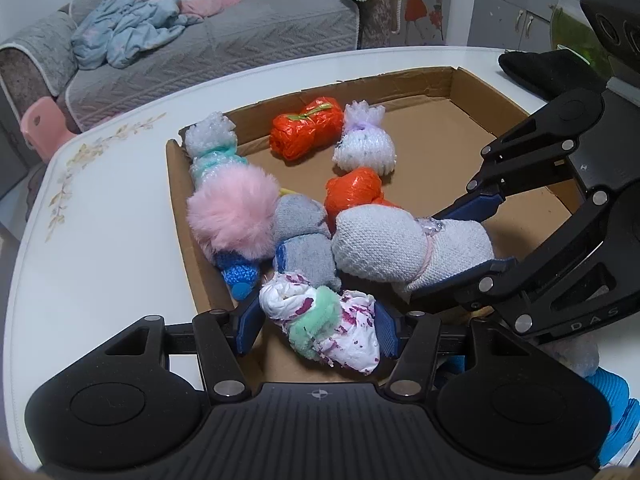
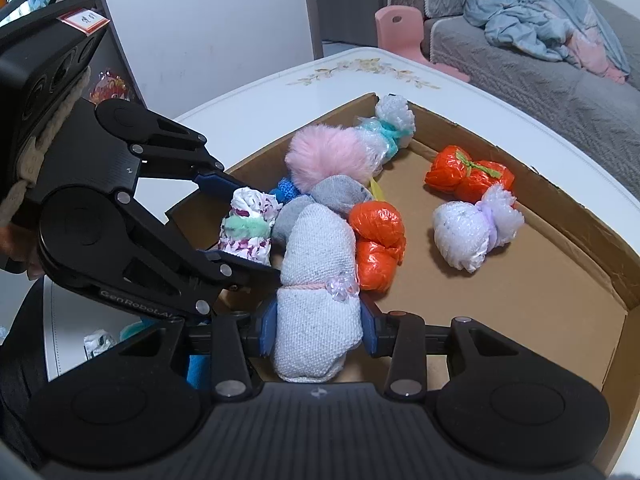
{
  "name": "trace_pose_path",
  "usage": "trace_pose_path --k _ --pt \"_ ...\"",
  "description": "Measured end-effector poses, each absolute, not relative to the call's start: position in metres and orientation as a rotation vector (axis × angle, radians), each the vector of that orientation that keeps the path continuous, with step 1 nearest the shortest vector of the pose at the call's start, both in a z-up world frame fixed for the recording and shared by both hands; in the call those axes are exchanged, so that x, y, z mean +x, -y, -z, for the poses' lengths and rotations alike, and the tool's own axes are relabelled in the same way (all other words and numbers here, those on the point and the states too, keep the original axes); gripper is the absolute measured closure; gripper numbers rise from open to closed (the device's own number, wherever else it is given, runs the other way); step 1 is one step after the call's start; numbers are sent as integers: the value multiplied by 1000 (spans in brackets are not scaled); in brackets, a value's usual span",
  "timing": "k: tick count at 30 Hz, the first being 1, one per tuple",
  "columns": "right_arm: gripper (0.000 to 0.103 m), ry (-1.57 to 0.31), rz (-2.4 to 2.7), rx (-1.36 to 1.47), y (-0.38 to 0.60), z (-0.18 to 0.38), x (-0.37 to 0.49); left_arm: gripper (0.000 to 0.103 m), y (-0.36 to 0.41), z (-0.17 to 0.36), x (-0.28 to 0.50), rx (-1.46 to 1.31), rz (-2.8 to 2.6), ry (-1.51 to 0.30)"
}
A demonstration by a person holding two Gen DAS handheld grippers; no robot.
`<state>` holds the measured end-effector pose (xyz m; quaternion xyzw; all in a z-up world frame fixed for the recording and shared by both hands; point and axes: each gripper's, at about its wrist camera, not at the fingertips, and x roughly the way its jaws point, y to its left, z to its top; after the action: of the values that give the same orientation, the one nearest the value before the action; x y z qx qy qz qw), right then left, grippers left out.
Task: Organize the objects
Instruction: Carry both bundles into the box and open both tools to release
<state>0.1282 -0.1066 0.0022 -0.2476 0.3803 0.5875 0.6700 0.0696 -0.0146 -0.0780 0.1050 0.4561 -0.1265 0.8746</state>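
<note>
White knit bundle: the white knitted cloth roll tied with a pink cord (image 2: 316, 300) lies at the near edge of the shallow brown cardboard tray (image 2: 520, 304), clamped at its waist by the right hand-held gripper (image 2: 318, 330), blue pads pressed on both sides.
Printed bundle: the white cloth roll with purple print and a mint-green fuzzy band (image 1: 324, 326) sits at the tray's near-left corner, pinched between the pads of the left hand-held gripper (image 1: 316, 334).
Crowding neighbours: the two held rolls lie near each other; a grey sock roll with a blue cuff (image 1: 304, 240) touches both, wedged between them and the fluffy pink pompom on a blue crocheted base (image 1: 234, 212).
Orange obstacle: an orange plastic-wrapped bundle (image 2: 376, 236) presses against the far-right side of the knit roll.
Left wall row: a bubble-wrap bundle tied with teal (image 1: 212, 148) lies along the tray wall beyond the pompom.
Open floor: a second orange plastic bundle with a green tie (image 1: 306, 128) and a white bubble-wrap bundle with a lilac tie (image 1: 366, 144) rest side by side farther in, well apart from both grippers.
Support: the tray stands on the white bench with a floral print (image 1: 100, 200).
Background: a grey sofa (image 1: 240, 40) carrying a crumpled light-blue blanket (image 1: 132, 20), and a pink plastic stool (image 2: 400, 28) beside the bench.
</note>
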Motion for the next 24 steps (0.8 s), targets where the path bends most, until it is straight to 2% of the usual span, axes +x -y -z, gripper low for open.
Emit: trace_pose_path --k 5,8,24 --pt "58 -871 -1343 -554 107 -4 125 36 18 73 64 239 251 -948" --pt "58 -866 -1336 -561 106 -6 123 31 18 67 63 247 230 -937" --pt "55 -856 -1282 -622 101 -20 117 23 17 51 56 218 178 -944"
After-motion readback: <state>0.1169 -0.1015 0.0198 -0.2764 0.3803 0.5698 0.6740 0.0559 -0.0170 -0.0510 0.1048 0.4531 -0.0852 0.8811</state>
